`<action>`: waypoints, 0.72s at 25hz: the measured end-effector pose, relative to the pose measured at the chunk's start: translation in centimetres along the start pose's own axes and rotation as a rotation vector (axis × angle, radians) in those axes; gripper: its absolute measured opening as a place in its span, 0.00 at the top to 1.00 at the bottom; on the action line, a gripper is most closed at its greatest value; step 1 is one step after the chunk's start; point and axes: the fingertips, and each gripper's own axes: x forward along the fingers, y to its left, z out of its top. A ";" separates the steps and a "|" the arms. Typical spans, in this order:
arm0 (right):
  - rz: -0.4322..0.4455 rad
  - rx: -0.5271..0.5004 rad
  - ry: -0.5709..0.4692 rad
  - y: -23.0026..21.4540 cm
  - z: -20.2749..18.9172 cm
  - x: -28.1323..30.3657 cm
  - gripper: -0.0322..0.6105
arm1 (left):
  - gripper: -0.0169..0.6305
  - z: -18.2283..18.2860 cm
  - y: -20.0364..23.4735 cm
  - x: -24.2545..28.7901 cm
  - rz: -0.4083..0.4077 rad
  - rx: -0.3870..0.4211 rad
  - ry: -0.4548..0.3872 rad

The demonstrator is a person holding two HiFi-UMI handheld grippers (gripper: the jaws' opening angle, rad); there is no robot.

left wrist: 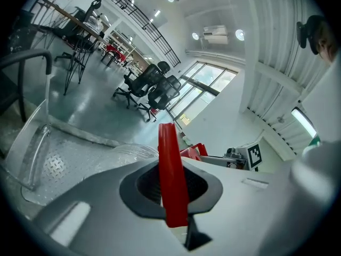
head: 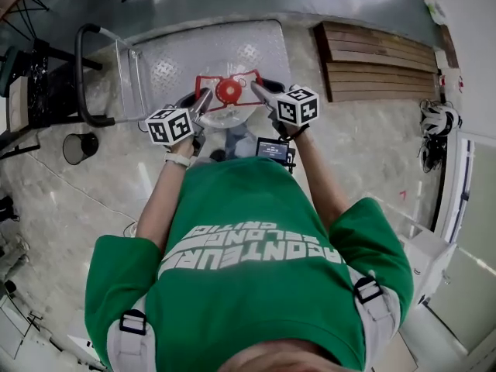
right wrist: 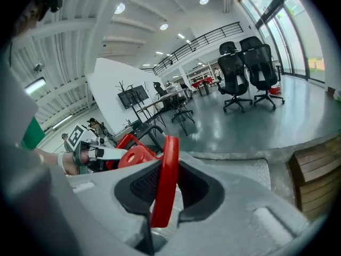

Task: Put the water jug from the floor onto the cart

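- jaws of the left gripper [left wrist: 171, 188] are clenched on the red handle [left wrist: 170, 153], which stands edge-on between the pads.
- right gripper [right wrist: 164, 188] pinches the same red handle from the opposite side, its strap upright in the jaws.
- paired grips flank the red cap [head: 229, 91], a hold that looks meant to share the weight and keep the neck upright, since neither gripper could span the body.
- water jug [head: 227, 116] hangs from that handle in front of the person's chest, over the near edge of the cart [head: 178, 56]. whether its base touches the plate cannot be told.
- jug's clear wall shows pale below the cap, and no view lets the water level be read.
- cart's checker-plate deck carries nothing else, and its black push bar [head: 80, 76] stands at the far left, away from the load.
- task appears near its end, judged from the jug being off the floor [head: 372, 146] and above the deck. lowering it squarely and letting go remain.
- small dark bin [head: 77, 147] sits on the floor beside the cart, its contents not visible.
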 end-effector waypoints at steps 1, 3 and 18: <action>0.012 0.006 0.003 -0.9 0.4 0.4 0.84 | 0.91 0.4 0.3 0.8 0.012 -0.007 -0.003; 0.031 0.017 0.011 -2.6 1.3 1.0 0.84 | 0.91 1.1 0.6 2.5 0.037 -0.019 -0.005; 0.142 0.043 0.039 -12.7 8.2 5.0 0.85 | 0.92 7.2 2.4 12.4 0.159 -0.036 -0.022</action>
